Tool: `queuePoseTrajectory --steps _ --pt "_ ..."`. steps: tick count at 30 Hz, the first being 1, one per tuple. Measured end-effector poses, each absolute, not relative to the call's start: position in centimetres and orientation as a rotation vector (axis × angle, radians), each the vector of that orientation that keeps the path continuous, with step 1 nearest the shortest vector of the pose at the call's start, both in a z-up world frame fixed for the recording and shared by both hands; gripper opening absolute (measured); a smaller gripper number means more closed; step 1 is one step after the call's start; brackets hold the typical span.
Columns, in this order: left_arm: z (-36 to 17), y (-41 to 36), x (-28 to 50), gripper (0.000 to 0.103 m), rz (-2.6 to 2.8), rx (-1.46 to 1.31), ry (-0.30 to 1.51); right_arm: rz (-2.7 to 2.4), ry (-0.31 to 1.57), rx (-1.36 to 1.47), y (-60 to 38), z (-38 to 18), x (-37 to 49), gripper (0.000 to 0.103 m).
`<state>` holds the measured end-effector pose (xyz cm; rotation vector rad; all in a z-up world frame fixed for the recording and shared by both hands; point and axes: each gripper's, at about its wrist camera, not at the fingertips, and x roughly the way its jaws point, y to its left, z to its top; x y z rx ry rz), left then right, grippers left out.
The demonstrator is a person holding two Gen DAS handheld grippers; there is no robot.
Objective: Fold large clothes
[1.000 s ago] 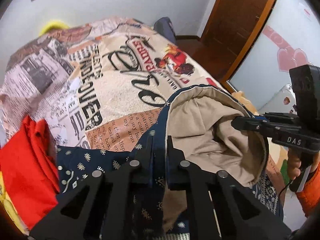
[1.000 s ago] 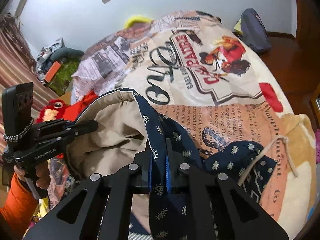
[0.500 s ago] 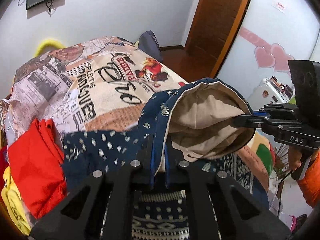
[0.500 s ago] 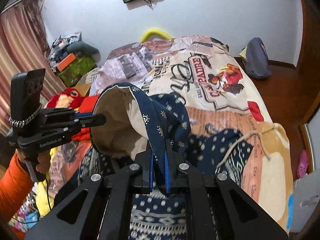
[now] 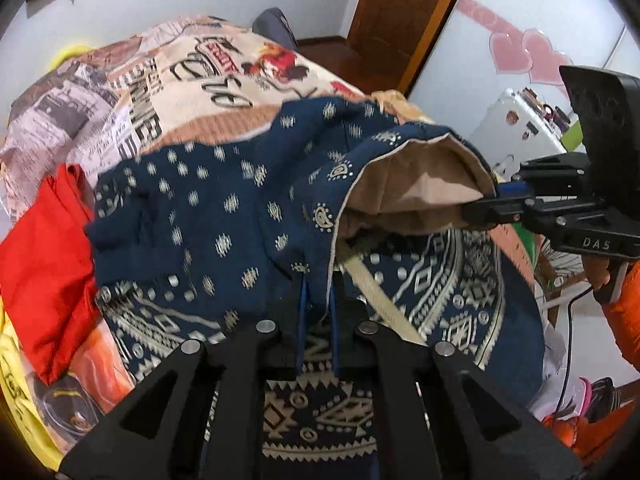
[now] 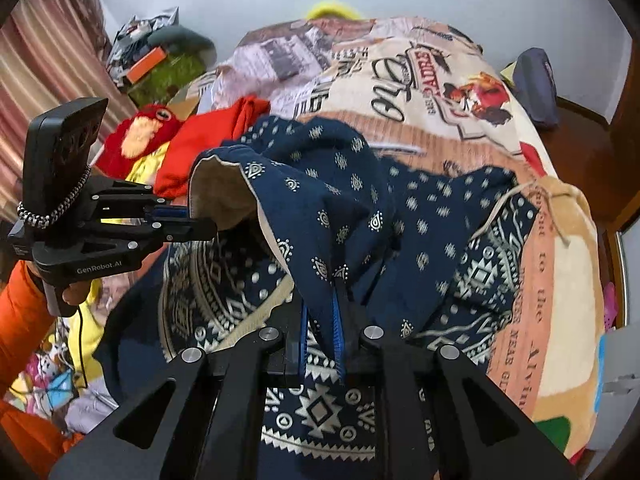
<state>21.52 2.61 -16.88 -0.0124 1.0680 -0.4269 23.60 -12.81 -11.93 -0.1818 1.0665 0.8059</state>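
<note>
1. Left wrist view: we find the left gripper (image 5: 318,320) with its jaws clamped on a hem of the navy patterned garment (image 5: 224,216), the cloth pinched between the blue pads.
2. We note the right gripper (image 5: 480,210) at the right of that view, gripping the same hem further along; the beige lining (image 5: 420,184) shows between the two grip points, forming an open pocket.
3. Right wrist view: we see the right gripper (image 6: 320,332) with its jaws clamped on the navy fabric. Its jaws have just been opening slightly, yet the cloth remains between the pads.
4. We observe the left gripper (image 6: 200,228) at the left of that view, held by a hand (image 6: 76,292) in an orange sleeve (image 6: 20,320).
5. We record the garment as lifted at the gripped edge, its lower part lying on the bed (image 6: 400,80), over a printed bedspread.
6. A red garment (image 5: 44,256) lies just beside it, on the left of the left wrist view.
7. A cream drawstring (image 6: 520,196) trails from the garment across the bedspread.
</note>
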Motion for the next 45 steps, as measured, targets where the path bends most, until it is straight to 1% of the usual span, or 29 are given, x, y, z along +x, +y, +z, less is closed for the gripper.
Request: queuePoseTrajectory --steps 6,11,13,15,17,19,21,23,24,25,27,28,32,36,38,40,43,45 --pt "-19.0 2.6 20.0 0.007 -0.407 -0.013 1.124 0.804 1.121 -0.204 -12.9 -14.1 22.6 0.012" --pt "-17.5 2.7 18.8 0.01 -0.392 0.02 1.097 0.772 1.111 -0.246 -13.2 -13.6 22.3 0.012" --pt "-15.8 2.8 18.4 0.015 -0.387 0.031 1.054 0.766 1.077 -0.242 -13.5 -12.4 22.3 0.014" --pt "-14.1 3.1 18.4 0.026 -0.376 0.027 1.009 0.768 1.054 -0.219 -13.7 -11.4 22.4 0.015" --pt "-12.2 3.5 18.6 0.031 -0.365 0.013 0.962 0.771 1.024 -0.192 -14.0 -10.2 22.4 0.016" --pt "-10.8 3.7 19.2 0.032 -0.346 0.007 0.922 0.777 0.988 -0.164 -14.4 -8.8 22.6 0.017" --pt "-9.8 4.0 20.1 0.037 -0.317 0.008 0.891 0.777 0.952 -0.141 -14.4 -7.9 22.8 0.018" --pt "-9.4 4.2 21.3 0.038 -0.286 0.007 0.876 0.761 0.921 -0.13 -14.4 -7.0 23.2 0.023" --pt "-9.5 4.2 22.0 0.038 -0.281 0.002 0.876 0.746 0.908 -0.128 -14.3 -6.7 23.4 0.027" --pt "-9.7 4.1 22.9 0.038 -0.278 -0.007 0.884 0.733 0.898 -0.128 -14.3 -6.6 23.7 0.032" --pt "-10.6 3.8 24.2 0.038 -0.281 -0.02 0.91 0.718 0.89 -0.133 -13.8 -6.8 24.3 0.038" --pt "-11.3 3.6 24.7 0.038 -0.287 -0.025 0.929 0.714 0.903 -0.137 -13.4 -7.2 24.7 0.038" --pt "-14.9 1.9 25.2 0.038 -0.309 0.001 1.016 0.717 1.001 -0.167 -12.1 -10.2 25.9 0.038" --pt "-18.8 1.0 24.8 0.039 -0.309 0.036 1.101 0.734 1.127 -0.233 -10.7 -14.7 26.1 0.038" --pt "-20.5 0.8 24.4 0.042 -0.294 0.057 1.125 0.741 1.174 -0.264 -10.2 -16.7 25.7 0.038" --pt "-21.4 0.9 24.1 0.045 -0.295 0.047 1.14 0.741 1.194 -0.281 -9.9 -17.9 25.3 0.038" --pt "-21.8 1.0 24.0 0.045 -0.3 0.036 1.15 0.736 1.16 -0.297 -9.9 -17.6 24.7 0.038" --pt "-21.0 1.4 23.9 0.045 -0.303 0.022 1.14 0.734 1.137 -0.306 -9.9 -16.8 24.6 0.038"
